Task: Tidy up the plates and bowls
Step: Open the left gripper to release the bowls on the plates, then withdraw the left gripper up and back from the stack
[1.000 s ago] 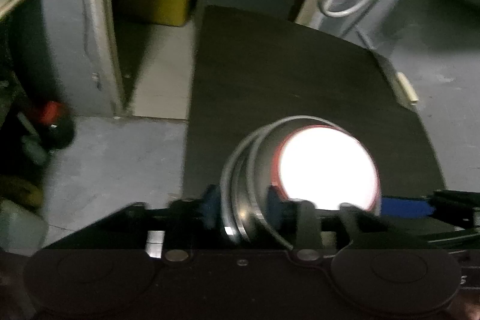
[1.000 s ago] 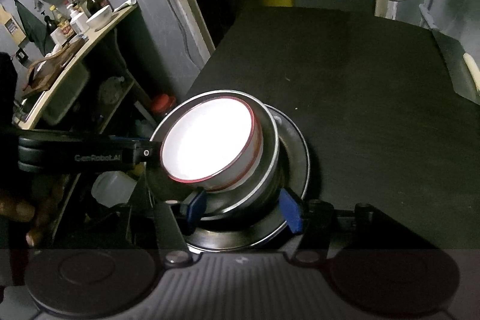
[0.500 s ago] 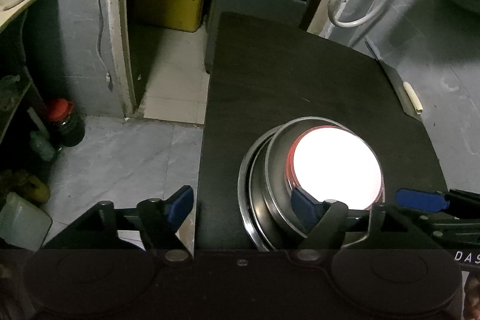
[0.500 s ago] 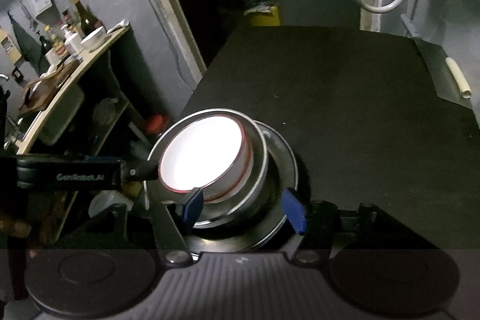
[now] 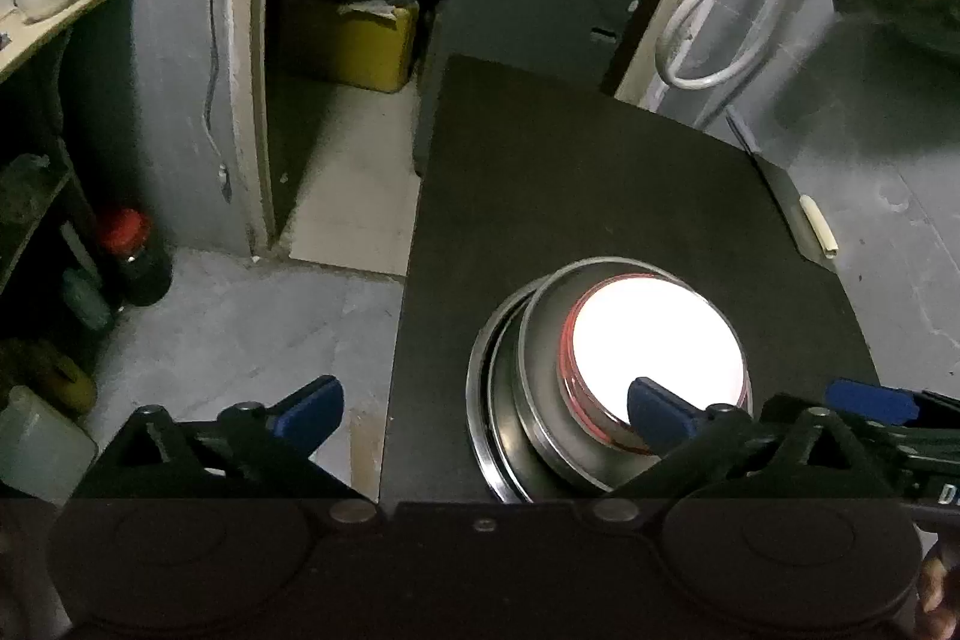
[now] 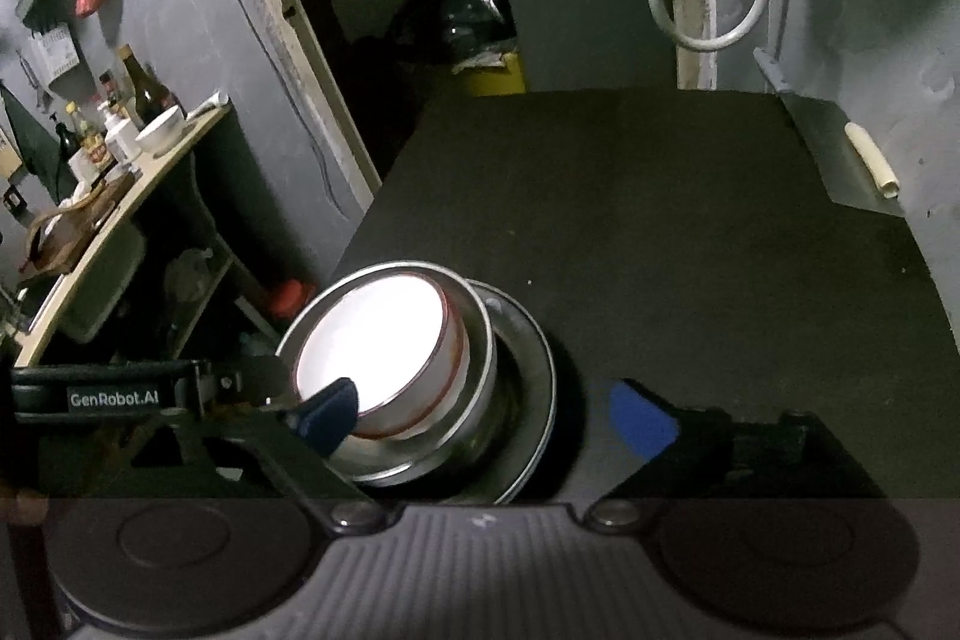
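Observation:
On the black table (image 5: 570,190) near its left edge, a white bowl with a red rim (image 5: 654,334) sits nested in a steel bowl (image 5: 540,370), which rests on steel plates (image 5: 480,400). My left gripper (image 5: 483,406) is opening wide. One blue pad is off the table's edge and the other is in front of the white bowl, and neither presses on anything. In the right wrist view the white bowl (image 6: 372,346), steel bowl (image 6: 480,358) and plates (image 6: 540,382) appear again. My right gripper (image 6: 486,415) is also opening wide, straddling the stack's near side without gripping it.
A knife with a pale handle (image 5: 816,232) lies at the table's right edge. To the left stands a wooden shelf (image 6: 120,196) with bottles and a white bowl (image 6: 159,130). A red-capped bottle (image 5: 132,250) is on the floor, with a yellow box (image 5: 354,46) behind the table.
Both grippers' jaws have spread from narrow around the stack's rims to wide apart, letting go of it. The stack stays in place.

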A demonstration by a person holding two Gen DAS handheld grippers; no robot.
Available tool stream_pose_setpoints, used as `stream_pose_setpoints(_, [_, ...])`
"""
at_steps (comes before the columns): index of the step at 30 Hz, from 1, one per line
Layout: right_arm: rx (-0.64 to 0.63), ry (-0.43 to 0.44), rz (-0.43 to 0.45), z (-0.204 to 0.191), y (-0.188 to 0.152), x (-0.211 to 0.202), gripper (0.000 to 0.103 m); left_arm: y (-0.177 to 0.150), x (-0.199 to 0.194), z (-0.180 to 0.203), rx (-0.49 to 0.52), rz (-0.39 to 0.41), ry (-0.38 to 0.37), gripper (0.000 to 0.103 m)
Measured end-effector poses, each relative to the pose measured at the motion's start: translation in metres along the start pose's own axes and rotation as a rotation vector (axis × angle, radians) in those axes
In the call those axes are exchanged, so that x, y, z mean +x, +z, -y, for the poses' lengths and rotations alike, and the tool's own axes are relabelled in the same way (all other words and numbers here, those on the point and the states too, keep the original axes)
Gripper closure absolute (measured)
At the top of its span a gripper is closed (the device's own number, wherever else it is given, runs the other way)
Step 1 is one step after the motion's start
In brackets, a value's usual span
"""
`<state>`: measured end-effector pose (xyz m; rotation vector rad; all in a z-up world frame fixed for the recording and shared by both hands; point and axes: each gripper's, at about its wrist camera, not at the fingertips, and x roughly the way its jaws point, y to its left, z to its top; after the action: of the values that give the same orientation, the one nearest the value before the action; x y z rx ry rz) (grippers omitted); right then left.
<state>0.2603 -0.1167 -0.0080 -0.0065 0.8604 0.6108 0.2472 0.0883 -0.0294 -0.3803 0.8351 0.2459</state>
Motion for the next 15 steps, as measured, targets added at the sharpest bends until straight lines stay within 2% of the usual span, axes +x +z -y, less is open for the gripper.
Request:
stream_pose_setpoints(2, [0.003, 0.001, 0.011, 0.001, -0.001, -0.002, 0.001, 0.000, -0.003, 0.002, 0.002, 0.014, 0.009, 0.001])
stream_pose_setpoints(10, [0.054, -0.010, 0.046, 0.007, -0.004, -0.008, 0.000, -0.001, -0.024, 0.013, 0.029, 0.119, -0.001, 0.001])
stream_pose_setpoints(15, [0.052, -0.021, 0.081, 0.006, -0.009, -0.015, 0.000, -0.007, -0.035, 0.020, 0.020, 0.200, 0.020, 0.001])
